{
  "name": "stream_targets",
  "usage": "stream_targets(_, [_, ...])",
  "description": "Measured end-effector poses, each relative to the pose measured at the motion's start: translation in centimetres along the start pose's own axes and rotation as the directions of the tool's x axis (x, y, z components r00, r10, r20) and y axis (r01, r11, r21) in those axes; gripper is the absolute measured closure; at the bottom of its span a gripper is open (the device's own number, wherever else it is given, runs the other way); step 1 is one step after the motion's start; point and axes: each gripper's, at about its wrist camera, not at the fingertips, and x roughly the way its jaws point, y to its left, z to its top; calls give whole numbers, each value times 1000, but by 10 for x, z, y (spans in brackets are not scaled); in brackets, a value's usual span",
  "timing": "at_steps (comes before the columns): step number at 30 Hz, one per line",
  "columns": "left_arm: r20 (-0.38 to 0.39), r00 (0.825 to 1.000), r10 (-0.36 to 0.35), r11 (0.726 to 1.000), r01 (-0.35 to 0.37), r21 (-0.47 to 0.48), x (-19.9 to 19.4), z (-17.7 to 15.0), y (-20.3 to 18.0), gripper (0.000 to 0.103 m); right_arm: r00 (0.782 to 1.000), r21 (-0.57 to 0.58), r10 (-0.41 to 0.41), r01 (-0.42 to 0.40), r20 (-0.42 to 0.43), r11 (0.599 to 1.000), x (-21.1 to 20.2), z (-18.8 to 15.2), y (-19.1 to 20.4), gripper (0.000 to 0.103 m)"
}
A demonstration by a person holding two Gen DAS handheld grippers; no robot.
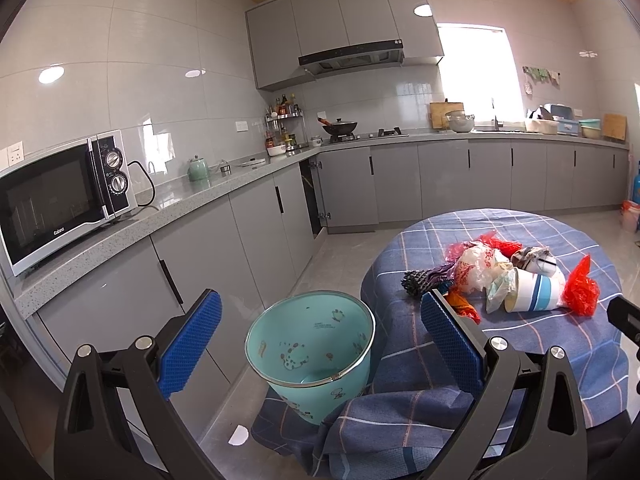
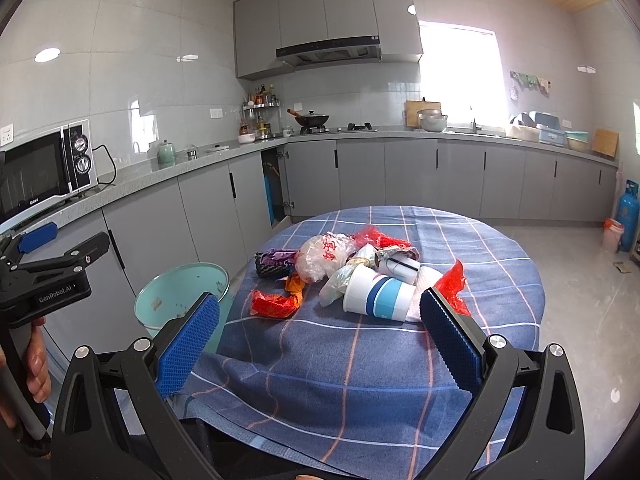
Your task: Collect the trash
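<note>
A pile of trash (image 2: 352,268) lies on the round table with a blue checked cloth (image 2: 360,360): a white and blue paper cup (image 2: 378,294), a clear plastic bag with red print (image 2: 324,258), red wrappers (image 2: 272,304) and a dark purple packet (image 2: 274,262). The pile also shows in the left wrist view (image 1: 508,276). A teal bin (image 1: 312,348) stands on the floor left of the table, also in the right wrist view (image 2: 180,296). My left gripper (image 1: 320,320) is open and empty above the bin. My right gripper (image 2: 320,320) is open and empty in front of the pile.
A grey kitchen counter (image 1: 180,208) with a microwave (image 1: 60,196) runs along the left and back walls. A cabinet door (image 2: 272,184) in the corner stands open. A blue gas cylinder (image 2: 628,212) and a small white bucket (image 2: 612,234) stand at the far right.
</note>
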Motion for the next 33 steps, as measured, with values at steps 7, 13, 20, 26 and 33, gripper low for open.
stream_targets(7, [-2,1000,1,1000,-1,0,0,0,0,5,1000,0,0,0,7,1000,-2,2,-1,4])
stream_targets(13, [2,1000,2,1000,-2,0,0,0,0,5,1000,9,-3,3,11,1000,-2,2,-4,4])
stream_targets(20, [2,1000,1,1000,-1,0,0,0,0,5,1000,12,-7,6,17,1000,-4,4,-6,4])
stream_targets(26, [4,1000,-1,1000,1,7,-1,-2,-3,5,1000,20,-12,12,25,1000,-3,7,-12,4])
stream_targets(33, [9,1000,-17,1000,16,13,15,-3,-10,5,997,22,-56,55,54,998,7,10,-42,5])
